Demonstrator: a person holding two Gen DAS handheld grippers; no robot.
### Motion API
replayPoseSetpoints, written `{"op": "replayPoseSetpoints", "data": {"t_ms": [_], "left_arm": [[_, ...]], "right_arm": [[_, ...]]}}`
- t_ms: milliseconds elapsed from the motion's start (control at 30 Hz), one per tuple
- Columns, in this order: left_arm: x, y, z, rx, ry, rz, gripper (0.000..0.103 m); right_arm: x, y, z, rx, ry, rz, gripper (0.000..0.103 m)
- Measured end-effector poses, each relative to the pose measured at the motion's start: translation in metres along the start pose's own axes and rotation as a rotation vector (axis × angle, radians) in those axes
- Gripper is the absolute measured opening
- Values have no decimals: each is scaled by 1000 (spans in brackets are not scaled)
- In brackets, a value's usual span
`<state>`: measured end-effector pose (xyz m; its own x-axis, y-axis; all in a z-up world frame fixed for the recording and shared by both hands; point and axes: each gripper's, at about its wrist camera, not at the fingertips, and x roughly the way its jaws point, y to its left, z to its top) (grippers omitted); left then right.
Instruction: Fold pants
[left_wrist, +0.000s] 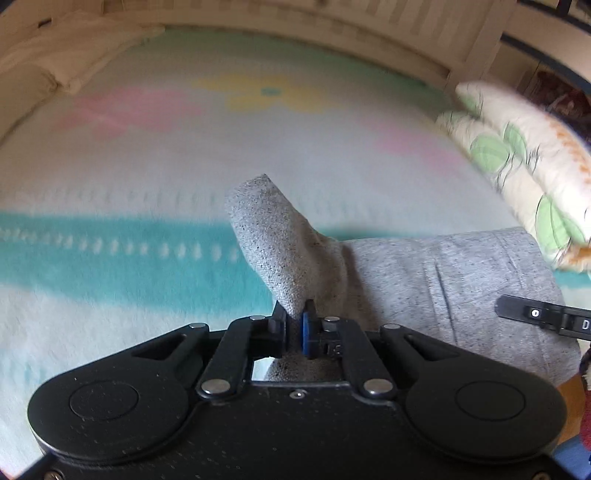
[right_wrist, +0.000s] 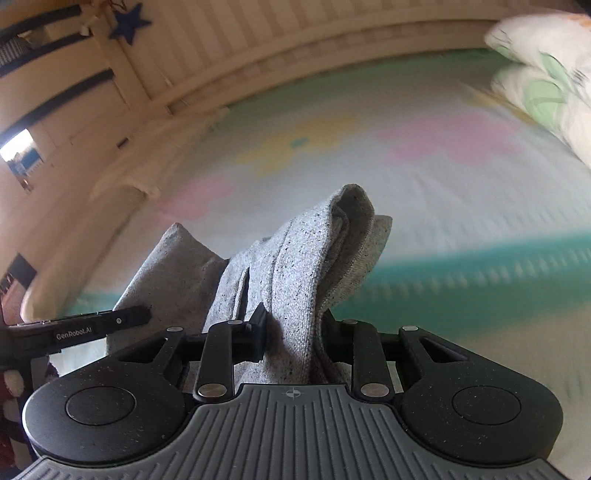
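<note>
Nearest, the left gripper is pinched tight on one corner of the grey pants, a tongue of cloth standing up past its pads. The right gripper is clamped on a thicker bunch of the same fabric, likely so both corners can be carried over together for a fold. The rest of the pants trails down onto the pastel blanket, with a leaf-print pillow and a slatted bed rail beyond.

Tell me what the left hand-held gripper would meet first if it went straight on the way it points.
Probably the blanket on the bed; the left hand-held gripper, shut on the pants, points down at it. Depth is unclear.
</note>
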<state>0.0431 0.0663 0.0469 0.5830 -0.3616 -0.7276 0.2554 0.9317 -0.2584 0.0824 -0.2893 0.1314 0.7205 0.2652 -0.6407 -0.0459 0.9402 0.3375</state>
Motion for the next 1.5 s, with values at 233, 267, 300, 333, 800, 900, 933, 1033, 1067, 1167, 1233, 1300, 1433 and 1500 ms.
{"op": "replayPoseSetpoints", "data": {"t_ms": [233,267,300,333,800,900,933,1033,1067,1167,1233,1300,1433,1500], "left_arm": [[7,19,75,0,-89,53,9],[13,25,88,-10,-90,61,9],[22,30,100,-19,-88,71,9],[30,36,110,-27,-86,82,9],[106,105,116,-192,18,335,23],[88,91,128,-199,-31,346,31],[79,85,126,-196,-48,344,35],[54,63,124,-147,-81,361,53],[46,56,121,-122,-98,369,56],[19,33,107,-65,-146,378,59],[5,24,98,-55,-170,371,66],[-5,17,88,-47,-180,366,70],[-11,10,71,-42,-187,355,73],[-7,10,65,-44,-178,346,73]], "right_arm": [[70,6,74,19,4,17,26],[84,6,80,29,14,13,26],[98,5,84,40,22,7,27],[113,3,88,40,33,-6,29],[133,21,85,-133,5,-241,69],[118,40,88,-142,-29,-225,70],[115,48,87,-148,-40,-215,70],[100,61,79,-147,-47,-192,70],[94,64,75,-145,-50,-187,70],[77,71,62,-146,-62,-187,70],[70,75,52,-152,-61,-203,70],[68,76,43,-149,-60,-195,70],[74,77,29,-154,-31,-224,70],[76,80,25,-171,-28,-234,70]]}}
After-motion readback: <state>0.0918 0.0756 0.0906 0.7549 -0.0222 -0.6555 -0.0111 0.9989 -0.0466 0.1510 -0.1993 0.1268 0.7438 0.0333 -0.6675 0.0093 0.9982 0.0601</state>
